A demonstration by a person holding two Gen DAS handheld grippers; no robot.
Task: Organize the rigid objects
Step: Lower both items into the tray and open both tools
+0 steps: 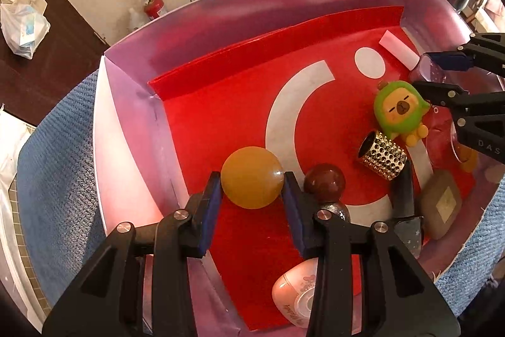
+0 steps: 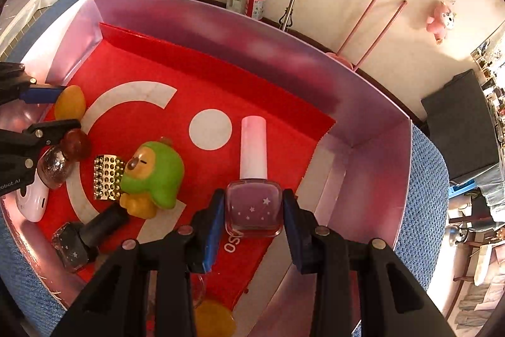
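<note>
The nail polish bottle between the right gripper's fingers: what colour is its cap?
Pale pink cap, clearest in the right wrist view.

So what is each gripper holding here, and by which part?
Left gripper clamps the yellow ball across its middle. Right gripper clamps the purple nail polish bottle by its glass sides.

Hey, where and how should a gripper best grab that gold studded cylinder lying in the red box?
Probably from above, across the curved middle of the gold studded cylinder. It lies on its side, open end facing the box centre. Mind the green capybara toy and black bottle cap close beside it.
</note>
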